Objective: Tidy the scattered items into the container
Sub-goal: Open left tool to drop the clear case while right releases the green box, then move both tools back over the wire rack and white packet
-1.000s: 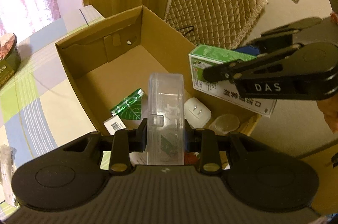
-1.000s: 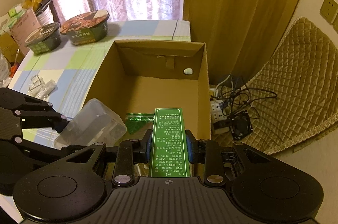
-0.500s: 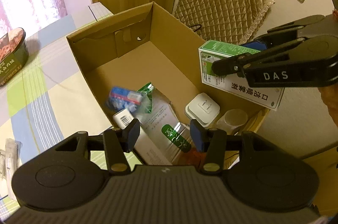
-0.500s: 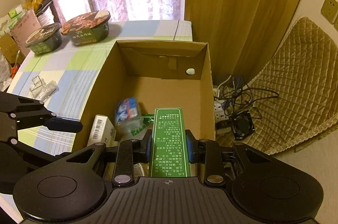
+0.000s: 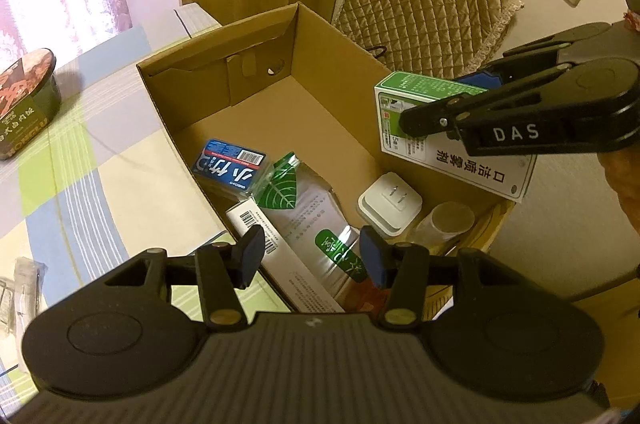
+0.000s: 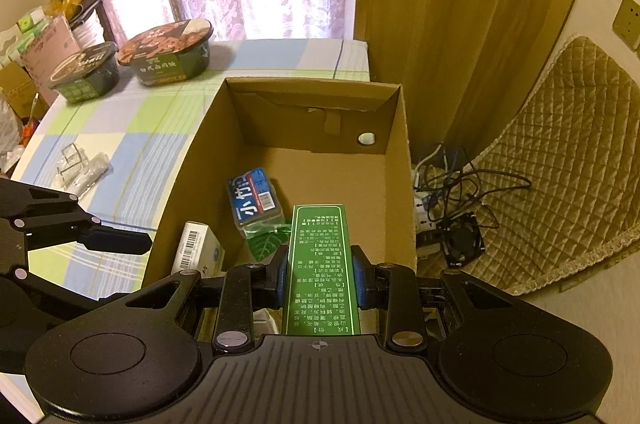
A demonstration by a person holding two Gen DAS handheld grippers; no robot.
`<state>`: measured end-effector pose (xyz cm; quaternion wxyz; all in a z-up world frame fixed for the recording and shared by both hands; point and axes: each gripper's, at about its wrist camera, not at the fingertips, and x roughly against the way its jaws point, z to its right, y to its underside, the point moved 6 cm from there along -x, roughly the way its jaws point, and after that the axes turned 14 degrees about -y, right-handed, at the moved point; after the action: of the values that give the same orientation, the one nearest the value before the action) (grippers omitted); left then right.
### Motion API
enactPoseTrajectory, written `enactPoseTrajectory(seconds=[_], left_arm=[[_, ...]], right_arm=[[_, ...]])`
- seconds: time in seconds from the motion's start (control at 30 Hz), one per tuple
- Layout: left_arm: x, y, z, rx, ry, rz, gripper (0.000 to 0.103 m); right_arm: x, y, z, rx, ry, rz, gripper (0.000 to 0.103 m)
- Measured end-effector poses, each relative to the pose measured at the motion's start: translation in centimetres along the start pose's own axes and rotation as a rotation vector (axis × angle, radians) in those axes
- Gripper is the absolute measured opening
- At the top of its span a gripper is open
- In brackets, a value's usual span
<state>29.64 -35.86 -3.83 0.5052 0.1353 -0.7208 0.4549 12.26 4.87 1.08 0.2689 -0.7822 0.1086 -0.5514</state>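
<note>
An open cardboard box (image 5: 216,52) (image 6: 312,88) stands at the table's edge. Inside lie a clear case with a blue label (image 5: 230,170) (image 6: 256,200), a green-and-silver pouch (image 5: 308,208), a white barcode box (image 5: 260,228) (image 6: 198,252), a white charger (image 5: 390,204) and a clear cup (image 5: 452,218). My left gripper (image 5: 312,256) (image 6: 116,242) hangs open and empty over the box's near left corner. My right gripper (image 6: 320,276) (image 5: 440,120) is shut on a green-and-white carton (image 6: 318,264) (image 5: 452,152), held above the box's right wall.
Two instant-meal bowls (image 6: 168,54) (image 6: 86,72) stand on the checked tablecloth at the far left. Clear plastic packets (image 6: 80,166) (image 5: 24,280) lie left of the box. A quilted chair cushion (image 5: 420,8) and a tangle of cables (image 6: 440,208) are to the right, on the floor side.
My left gripper opened and let go of the clear case, which now lies in the box; the gripper drew back. The right gripper still holds the green carton in place.
</note>
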Motion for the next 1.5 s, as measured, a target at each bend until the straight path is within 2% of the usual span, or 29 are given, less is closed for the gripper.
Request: enactPoseTrajectory(seconds=[0.43,0.87,1.13,1.37,1.4,1.43,1.47,1.5], left_arm=[[0.0,0.4,-1.0,0.014,-0.007,-0.002,0.046],[1.4,1.7,-1.8,0.037,-0.010,0.001,0.046],[4.0,4.9,-3.1,0.071,-0.020,-0.010,0.046],[7.0,9.4,-5.8,0.124,-0.049,-0.018,0.047],[7.4,10.2,-6.2,0.135,-0.054,-0.023,0.047],[7.8,11.1,-6.6,0.149,-0.056,-0.031,0.047],[8.2,12.1,-7.1,0.166,-0.060,-0.037,0.047],[8.6,13.2,-7.7,0.185,-0.064,-0.042,0.047]], right_arm=[[-0.4,-1.0,0.9,-0.050,-0.021,0.041,0.034],[1.2,0.8,-0.1,-0.065,-0.009,0.050,0.034],[2.3,2.8,-3.4,-0.054,-0.022,0.045,0.034],[3.3,4.2,-7.5,-0.041,-0.046,0.034,0.035],[3.4,4.4,-8.1,-0.040,-0.049,0.036,0.066],[3.6,4.5,-8.8,-0.040,-0.044,0.048,0.087],[4.1,4.6,-9.5,-0.029,-0.031,0.074,0.103],[4.4,4.6,-10.4,-0.010,-0.029,0.095,0.103]])
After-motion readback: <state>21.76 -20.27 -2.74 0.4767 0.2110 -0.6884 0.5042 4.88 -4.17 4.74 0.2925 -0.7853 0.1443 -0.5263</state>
